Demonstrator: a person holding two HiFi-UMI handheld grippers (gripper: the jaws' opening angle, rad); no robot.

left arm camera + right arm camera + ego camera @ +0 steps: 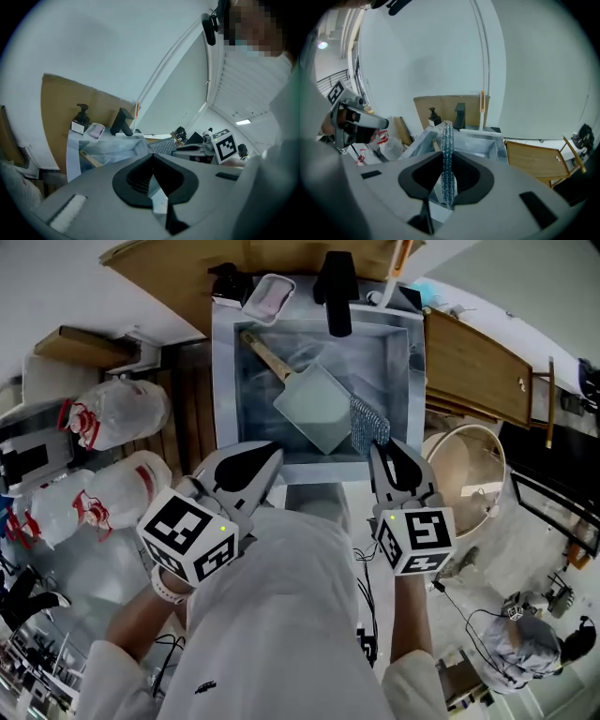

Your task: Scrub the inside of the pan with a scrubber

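Right gripper view: right gripper (pixel 446 161) pinched tight on the scrubber (pixel 447 138), left gripper (pixel 152 159) closed up with nothing in it.
Scrubber looks like thin, floppy, sparkly mesh, so I'd guess it weighs nothing and folds when pushed; gripping it near the middle seems right. It sits just beside the square pan (pixel 314 409) lying in the sink (pixel 225 381). Pan looks stiff and probably slick, so I'd pin its wooden handle (pixel 265 354) with the free gripper.

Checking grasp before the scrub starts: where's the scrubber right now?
The scrubber is clamped edge-on in the right gripper. In the head view it hangs over the right side of the sink, just right of the pan.
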